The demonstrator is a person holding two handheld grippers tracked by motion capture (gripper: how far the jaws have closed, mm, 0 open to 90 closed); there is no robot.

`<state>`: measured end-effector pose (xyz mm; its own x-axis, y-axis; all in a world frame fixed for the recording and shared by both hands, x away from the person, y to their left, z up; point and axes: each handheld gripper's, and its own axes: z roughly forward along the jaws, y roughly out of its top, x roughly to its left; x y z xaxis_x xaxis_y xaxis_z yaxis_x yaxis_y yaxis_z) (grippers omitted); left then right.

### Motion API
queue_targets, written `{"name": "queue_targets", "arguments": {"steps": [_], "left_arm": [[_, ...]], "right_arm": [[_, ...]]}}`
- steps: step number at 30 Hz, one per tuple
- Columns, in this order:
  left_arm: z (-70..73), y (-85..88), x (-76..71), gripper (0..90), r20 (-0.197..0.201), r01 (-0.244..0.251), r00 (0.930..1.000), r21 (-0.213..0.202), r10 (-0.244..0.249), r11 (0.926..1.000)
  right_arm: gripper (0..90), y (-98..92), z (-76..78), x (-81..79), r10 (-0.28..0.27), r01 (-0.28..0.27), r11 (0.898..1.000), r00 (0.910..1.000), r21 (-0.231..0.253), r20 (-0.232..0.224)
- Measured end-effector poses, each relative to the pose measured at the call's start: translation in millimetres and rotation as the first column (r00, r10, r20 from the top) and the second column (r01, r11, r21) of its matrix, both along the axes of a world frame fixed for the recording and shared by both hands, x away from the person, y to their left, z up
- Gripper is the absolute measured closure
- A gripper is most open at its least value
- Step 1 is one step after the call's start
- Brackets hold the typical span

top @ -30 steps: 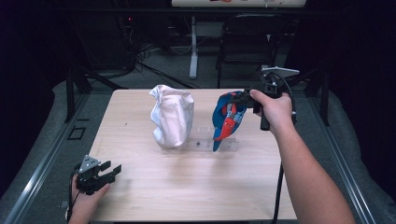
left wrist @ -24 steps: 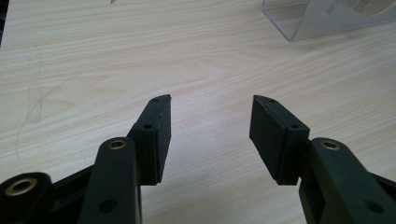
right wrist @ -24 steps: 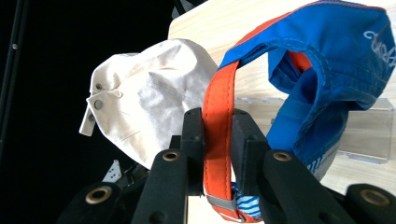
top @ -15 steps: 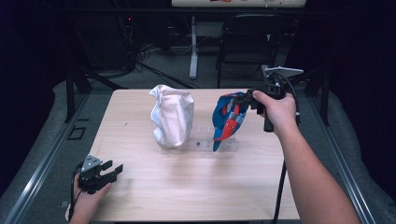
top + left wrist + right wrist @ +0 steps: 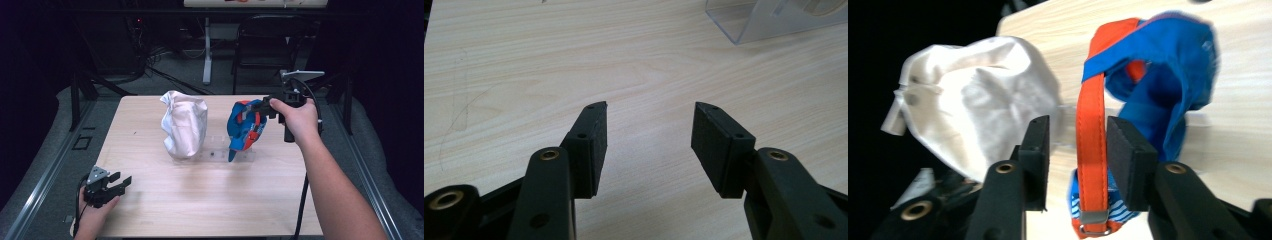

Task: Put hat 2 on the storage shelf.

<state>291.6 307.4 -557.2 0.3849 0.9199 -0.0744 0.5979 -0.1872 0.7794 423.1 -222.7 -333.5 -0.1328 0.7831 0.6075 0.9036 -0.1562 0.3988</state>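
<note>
Currently the right claw (image 5: 1075,150) has just been opening; the blue cap's orange strap (image 5: 1091,150) stands between its jaws, unpressed. Cap placement on the clear stand (image 5: 215,154) appears done. Left claw (image 5: 649,145) rests wide and empty.

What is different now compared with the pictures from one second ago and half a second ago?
The right gripper has just been opening its jaws: the orange strap of the blue cap stands between the pads, and gaps show on both sides, so it is let go. The cap, the white cap, the clear stand and the open left gripper kept their places.
</note>
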Motion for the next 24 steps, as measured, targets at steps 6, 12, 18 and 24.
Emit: {"name": "queue_targets", "arguments": {"steps": [6, 12, 18, 24], "left_arm": [[-0.1, 0.2, -0.2, 49.0, -0.001, -0.001, 1.0, -0.002, 0.001, 1.0], [0.4, 0.7, -0.4, 49.0, -0.004, -0.001, 1.0, 0.001, 0.001, 1.0], [0.2, 0.7, -0.3, 48.5, -0.006, -0.002, 1.0, 0.003, 0.002, 1.0], [-0.6, 0.4, -0.2, 48.2, -0.007, -0.004, 1.0, 0.003, 0.005, 1.0]], "right_arm": [[57.0, 4.1, 2.3, -2.0, 0.01, -0.007, 0.997, 0.9993, -0.08, 0.035], [52.5, 3.3, 3.4, -5.2, 0.01, -0.002, 0.993, 0.9979, -0.115, 0.064], [49.0, -0.4, 1.8, -10.0, 0.009, 0.003, 0.99, 0.9964, -0.141, 0.084], [47.0, -6.6, -1.8, -17.6, 0.017, 0.003, 0.983, 0.9938, -0.182, 0.11]]}}
